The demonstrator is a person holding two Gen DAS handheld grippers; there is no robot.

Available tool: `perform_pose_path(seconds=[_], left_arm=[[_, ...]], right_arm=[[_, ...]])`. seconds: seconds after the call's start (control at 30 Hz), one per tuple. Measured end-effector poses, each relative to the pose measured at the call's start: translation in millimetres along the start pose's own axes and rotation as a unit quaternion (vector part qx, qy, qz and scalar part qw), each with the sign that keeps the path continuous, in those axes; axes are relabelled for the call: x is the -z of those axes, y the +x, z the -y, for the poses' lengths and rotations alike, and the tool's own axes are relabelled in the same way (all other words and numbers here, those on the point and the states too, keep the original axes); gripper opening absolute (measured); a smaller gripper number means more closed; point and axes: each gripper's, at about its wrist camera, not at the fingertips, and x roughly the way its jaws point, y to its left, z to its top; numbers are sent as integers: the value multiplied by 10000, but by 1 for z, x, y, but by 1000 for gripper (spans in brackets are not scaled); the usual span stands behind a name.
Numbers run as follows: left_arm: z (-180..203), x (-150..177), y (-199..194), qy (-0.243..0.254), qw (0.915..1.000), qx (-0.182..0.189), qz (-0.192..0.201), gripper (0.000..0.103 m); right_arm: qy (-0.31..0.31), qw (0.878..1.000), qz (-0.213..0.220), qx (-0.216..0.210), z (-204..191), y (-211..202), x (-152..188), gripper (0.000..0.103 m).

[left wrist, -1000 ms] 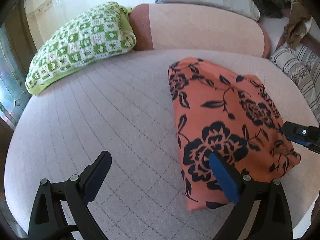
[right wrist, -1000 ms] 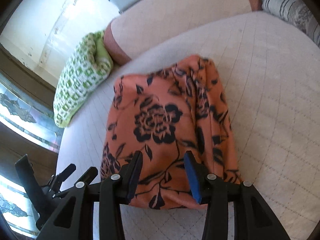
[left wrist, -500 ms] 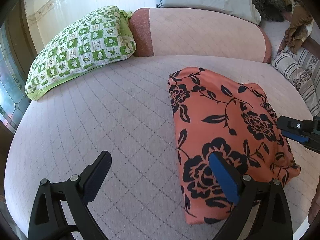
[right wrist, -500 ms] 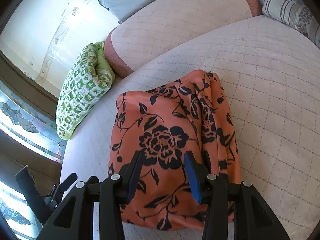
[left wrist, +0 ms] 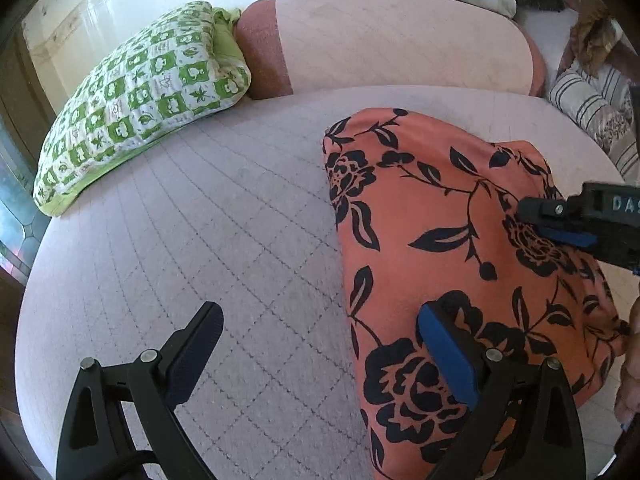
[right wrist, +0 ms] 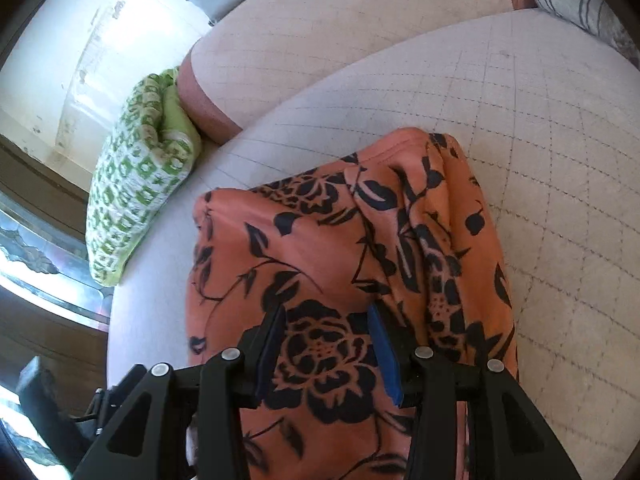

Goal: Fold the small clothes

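An orange cloth with black flowers [left wrist: 448, 248] is laid folded on the pale quilted bed [left wrist: 200, 240]. Both grippers' jaws are spread above it, nothing pinched.

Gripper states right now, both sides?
Left gripper: open, holding nothing.
Right gripper: fingers partly open above the orange floral garment, no grip visible.
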Motion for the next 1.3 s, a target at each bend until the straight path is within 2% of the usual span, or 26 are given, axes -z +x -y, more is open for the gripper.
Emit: perform_pose_path(seconds=[0.13, 0.3, 0.43, 0.53, 0.63, 0.7, 0.73, 0.8, 0.87, 0.9, 1.07, 1.3], left_arm=[[-1, 2, -4, -39, 10000, -15, 6, 98], [1, 4, -7, -28, 10000, -70, 32, 98], [1, 6, -7, -40, 10000, -59, 40, 98], [-1, 6, -7, -58, 10000, -12, 25, 98], [-3, 7, -6, -52, 10000, 41, 23, 98], [-4, 8, -6, 1, 10000, 72, 27, 98], [-5, 9, -6, 15, 10000, 94, 17, 98], [-6, 10, -5, 23, 9999, 148, -25, 98], [-8, 10, -6, 26, 9998, 200, -30, 98], [-9, 10, -6, 37, 9997, 217, -41, 98], [-11, 7, -5, -53, 9995, 271, -129, 98], [-14, 6, -10, -146, 9994, 318, -86, 98]], right_arm=[[181, 9996, 97, -176, 2, -12, 1, 47], [31, 9993, 310, -202, -1, -23, 8, 47], [7, 9979, 467, -443, -11, -29, 4, 47], [-52, 9975, 418, -568, -25, -22, -3, 47], [14, 9965, 148, -822, -37, -5, -10, 47], [69, 9970, -14, -767, -43, 11, -13, 50], [99, 9977, -92, -664, -45, 21, -14, 53], [152, 9987, -254, -415, -47, 41, -18, 54], [164, 9992, -191, -322, -50, 46, -21, 56], [150, 9992, -198, -323, -52, 45, -22, 58], [201, 9990, -132, -383, -53, 30, -20, 59], [145, 9992, 189, -330, -33, -14, -18, 62]])
